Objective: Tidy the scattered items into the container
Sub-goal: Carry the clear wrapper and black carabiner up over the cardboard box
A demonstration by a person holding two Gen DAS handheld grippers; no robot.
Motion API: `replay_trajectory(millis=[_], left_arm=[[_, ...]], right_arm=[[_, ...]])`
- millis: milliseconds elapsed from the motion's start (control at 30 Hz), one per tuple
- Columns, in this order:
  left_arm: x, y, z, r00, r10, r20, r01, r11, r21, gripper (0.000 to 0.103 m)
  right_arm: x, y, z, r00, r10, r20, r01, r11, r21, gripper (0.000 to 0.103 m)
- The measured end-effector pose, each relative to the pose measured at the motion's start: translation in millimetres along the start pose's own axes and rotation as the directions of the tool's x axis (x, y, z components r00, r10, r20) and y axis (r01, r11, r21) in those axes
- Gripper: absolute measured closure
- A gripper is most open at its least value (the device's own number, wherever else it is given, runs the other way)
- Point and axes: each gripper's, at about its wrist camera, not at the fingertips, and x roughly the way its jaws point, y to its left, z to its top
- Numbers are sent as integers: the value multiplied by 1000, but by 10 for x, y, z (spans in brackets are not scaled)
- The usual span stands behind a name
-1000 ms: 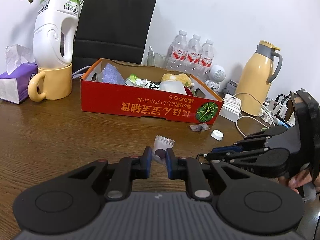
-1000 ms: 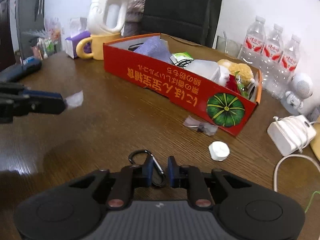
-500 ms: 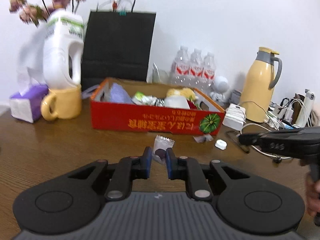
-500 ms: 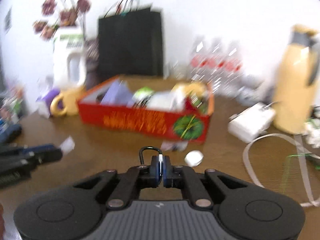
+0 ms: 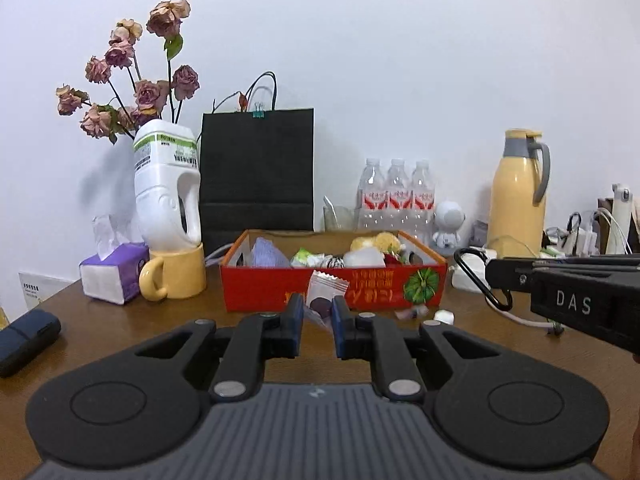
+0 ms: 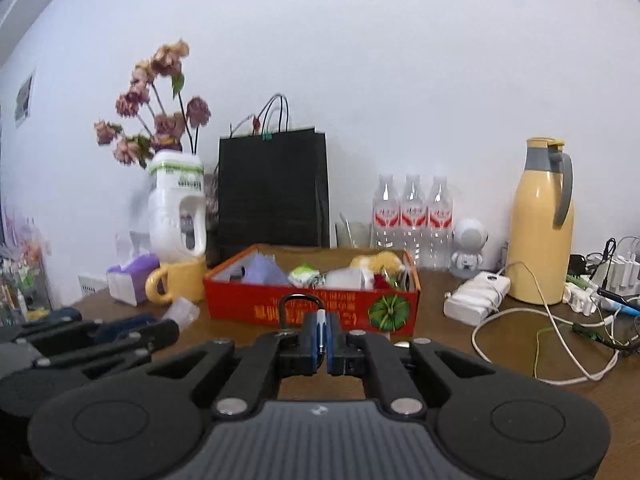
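1. Left wrist view: the left gripper (image 5: 316,320) pinches a clear candy packet (image 5: 325,297), lifted for dropping into the red box (image 5: 280,288) ahead.
2. Right wrist view: the right gripper (image 6: 321,338) clamps what looks like a black carabiner (image 6: 299,307), raised short of the box.

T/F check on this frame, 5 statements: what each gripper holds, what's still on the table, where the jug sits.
1. The left gripper is shut on a candy packet. True.
2. The right gripper is empty. False: it is shut on a black carabiner.
3. The white jug stands on the yellow mug. True.
4. The red box is empty. False: it already holds several items, among them a purple cloth.
5. Nothing small lies on the table in front of the box. False: a white cap and a small wrapper lie there.
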Motion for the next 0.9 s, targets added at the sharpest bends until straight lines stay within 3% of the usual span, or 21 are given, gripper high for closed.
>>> replay_trajectory(millis=[233,333,500,600,667,767,900], left_arm=[[590,150,581,997,-9,78,10,1000,-9,87],[1136,262,848,999,-33,27,34,999,-29,87],[2165,481,1222,996,-2,-86,-1,999,-36,87],[2850,653,1382,975,-33,-218,13,996,-93,87],[3303,745,1421,948,-45,-315,10,994,-111,87],[3823,737,1386,896,-35,-442,-11,995,-100,87],[4216,671,1240,852,-8,-523,-38,996,-77,87]], right_arm=[[478,-188,482,999,18,34,-19,1000,9,100],[895,-338,770,999,37,19,-38,999,38,100],[1812,-555,1296,996,63,-63,-58,996,73,100],[2484,-642,1552,983,70,-170,-55,994,92,100],[2874,-678,1616,969,71,-239,-44,992,116,100],[3528,-688,1595,923,74,-377,-31,993,118,100],[4188,-687,1364,845,91,-526,-14,989,148,100]])
